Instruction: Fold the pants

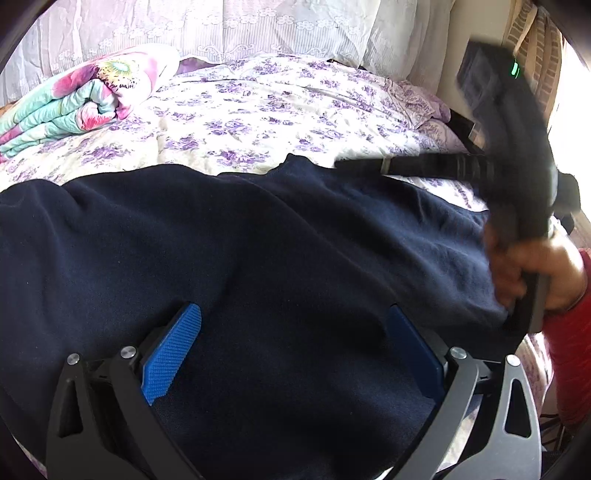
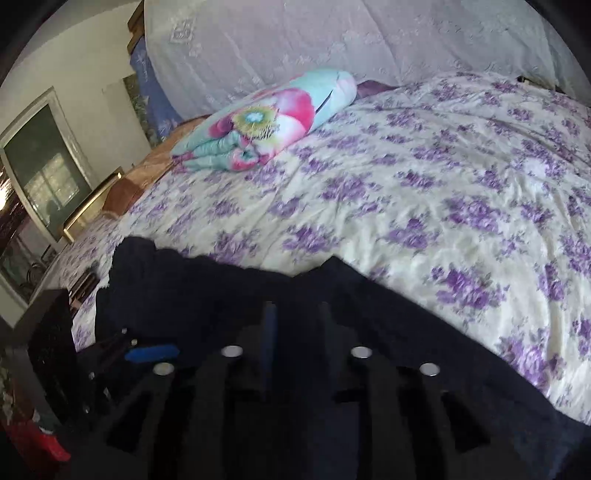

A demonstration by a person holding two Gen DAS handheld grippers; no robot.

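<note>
Dark navy pants (image 1: 258, 240) lie spread over the near part of the bed, with a wavy far edge. My left gripper (image 1: 295, 332) hovers just over them, its blue pads (image 1: 173, 350) wide apart and open with only flat cloth below. The right gripper (image 2: 295, 314) points at the pants (image 2: 221, 280) near their far edge; its dark, blurred fingers (image 2: 269, 332) stand a narrow gap apart, with nothing visibly pinched. In the left wrist view it shows blurred at the right, held by a hand (image 1: 546, 273) in a red sleeve.
The bed carries a cream sheet with purple flowers (image 2: 406, 184). A folded pink and turquoise quilt (image 2: 266, 122) lies at the far left. White lace cloth (image 1: 258, 26) hangs behind the bed. A framed glass panel (image 2: 44, 166) and dark furniture stand left of the bed.
</note>
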